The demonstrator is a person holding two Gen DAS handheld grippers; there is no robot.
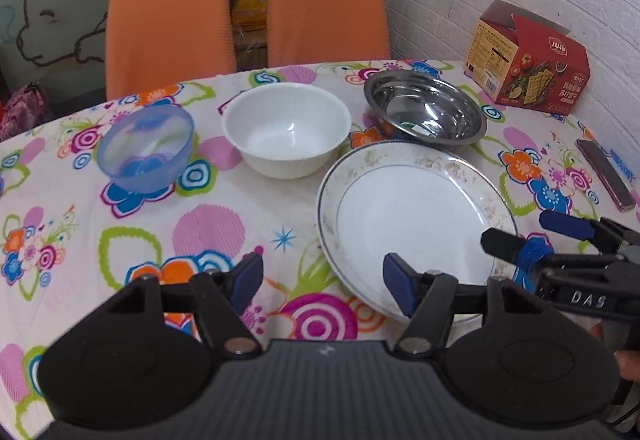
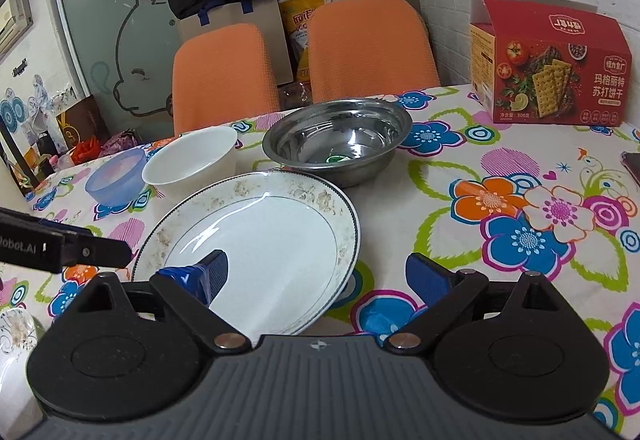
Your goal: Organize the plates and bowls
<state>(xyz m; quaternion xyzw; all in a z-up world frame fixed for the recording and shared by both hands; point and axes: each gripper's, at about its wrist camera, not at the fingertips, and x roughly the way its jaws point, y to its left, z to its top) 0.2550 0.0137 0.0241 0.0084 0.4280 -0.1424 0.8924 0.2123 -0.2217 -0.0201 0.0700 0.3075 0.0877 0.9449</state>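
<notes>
Three bowls and one plate sit on the floral tablecloth (image 1: 240,224), all upright. Left to right along the far row in the left wrist view: translucent blue bowl (image 1: 146,150), white bowl (image 1: 286,128), steel bowl (image 1: 426,110). Blue and white stand apart. The white plate (image 1: 416,216) with a faded floral rim lies nearer, in front of the steel bowl, its far rim overlapping or touching that bowl's base; can't tell which. White bowl sits just beside the plate's far-left rim.

Left gripper (image 1: 324,280) is released, jaws wide apart, nothing between them. Its left blue pad hangs over bare cloth, its right pad over the plate's near rim; contact can't be judged.

Right gripper (image 2: 320,280) is also released and empty. In its own view the left pad sits over the plate's (image 2: 256,240) near-left area, the right pad over cloth to the right of the plate. In the left wrist view it (image 1: 524,232) enters from the right edge, fingers at the plate's right rim.

Further right: red cracker box (image 2: 548,68) at the far-right table corner against the white brick wall, and a dark flat phone-like item (image 1: 606,176) near the right edge. Two orange chairs (image 1: 248,20) stand behind the table. A patterned white dish (image 2: 16,332) is partly visible at the left edge of the right wrist view.
</notes>
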